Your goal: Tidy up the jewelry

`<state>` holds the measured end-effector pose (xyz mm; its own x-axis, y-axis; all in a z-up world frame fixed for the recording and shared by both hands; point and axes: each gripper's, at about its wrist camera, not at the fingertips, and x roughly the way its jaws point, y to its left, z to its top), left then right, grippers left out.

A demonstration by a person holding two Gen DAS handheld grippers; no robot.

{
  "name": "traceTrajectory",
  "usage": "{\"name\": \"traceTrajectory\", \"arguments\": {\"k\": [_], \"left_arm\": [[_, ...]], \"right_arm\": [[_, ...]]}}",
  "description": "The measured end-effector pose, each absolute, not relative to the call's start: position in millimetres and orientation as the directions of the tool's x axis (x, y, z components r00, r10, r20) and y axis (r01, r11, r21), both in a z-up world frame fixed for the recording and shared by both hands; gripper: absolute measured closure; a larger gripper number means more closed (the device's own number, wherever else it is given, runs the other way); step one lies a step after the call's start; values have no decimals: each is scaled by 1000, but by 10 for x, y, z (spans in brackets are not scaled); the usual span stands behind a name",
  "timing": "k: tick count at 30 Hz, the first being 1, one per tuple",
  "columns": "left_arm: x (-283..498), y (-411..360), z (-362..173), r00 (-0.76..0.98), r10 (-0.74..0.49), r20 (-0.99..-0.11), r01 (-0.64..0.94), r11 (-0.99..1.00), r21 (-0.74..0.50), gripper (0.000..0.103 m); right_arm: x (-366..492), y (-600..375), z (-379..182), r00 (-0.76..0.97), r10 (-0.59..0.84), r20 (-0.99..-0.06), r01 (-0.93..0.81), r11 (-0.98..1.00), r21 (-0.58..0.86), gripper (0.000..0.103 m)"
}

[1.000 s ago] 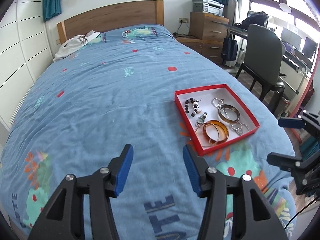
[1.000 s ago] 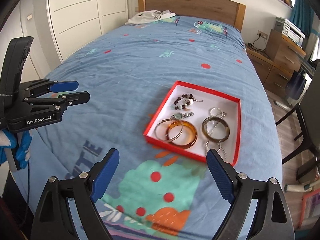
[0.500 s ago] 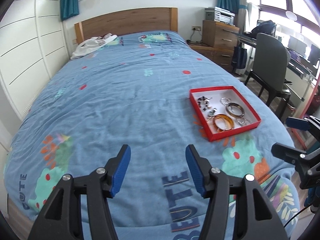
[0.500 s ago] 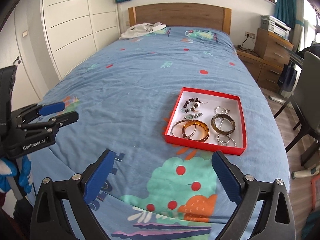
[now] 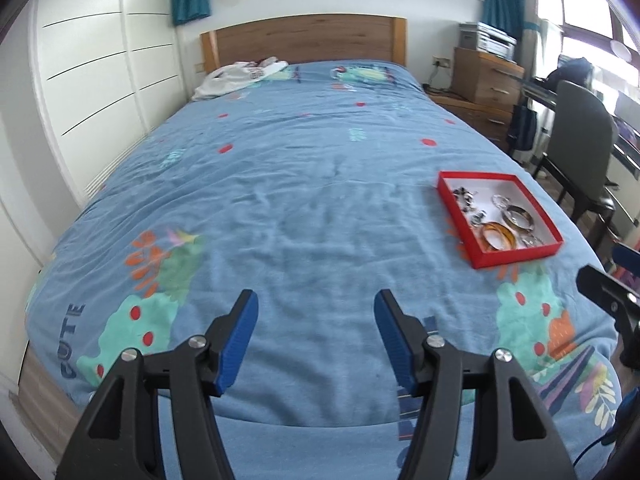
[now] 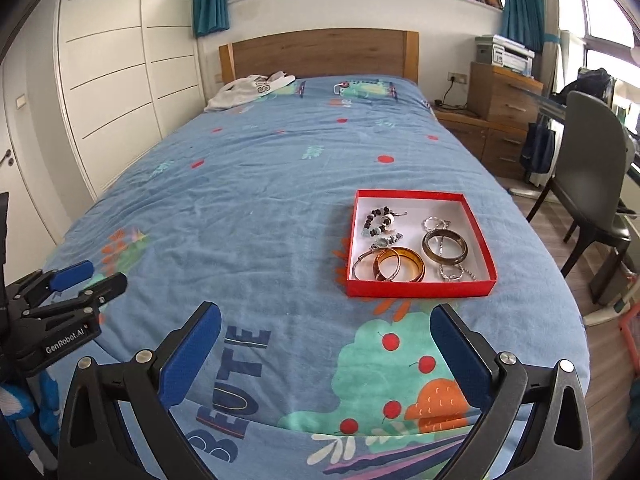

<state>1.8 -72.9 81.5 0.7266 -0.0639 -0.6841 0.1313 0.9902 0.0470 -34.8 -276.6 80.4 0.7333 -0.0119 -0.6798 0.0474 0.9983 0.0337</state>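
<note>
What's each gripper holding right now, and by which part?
Nothing. The left gripper and right gripper are both empty, jaws opening over the bedspread. All the jewelry lies in the red tray.

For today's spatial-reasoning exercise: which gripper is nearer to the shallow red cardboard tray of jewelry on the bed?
Right. The right gripper hangs just short of the red cardboard tray, jaws opening, empty. The left gripper sits farther off, with the tray well off to its right, jaws opening, empty.

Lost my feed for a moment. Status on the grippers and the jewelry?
Left gripper and right gripper both opening, nothing between the jaws. Jewelry lies in the red tray on the bed, untouched. Path to the tray clear.
</note>
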Motion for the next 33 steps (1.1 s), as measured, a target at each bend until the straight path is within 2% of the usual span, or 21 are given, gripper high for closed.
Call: {"name": "traceTrajectory", "arguments": {"k": [9, 20, 33], "left_arm": [[-13, -517, 789, 735, -31, -677, 75, 997, 35, 45], [-44, -534, 773, 745, -34, -667, 80, 996, 38, 44], [42, -516, 576, 721, -30, -692, 90, 995, 50, 44]], "right_arm": [[-419, -2597, 793, 754, 3, -657, 31, 999, 40, 1], [-442, -2632, 694, 761, -4, -649, 62, 996, 67, 1], [-365, -2657, 445, 728, 0, -686, 67, 995, 71, 1]]}}
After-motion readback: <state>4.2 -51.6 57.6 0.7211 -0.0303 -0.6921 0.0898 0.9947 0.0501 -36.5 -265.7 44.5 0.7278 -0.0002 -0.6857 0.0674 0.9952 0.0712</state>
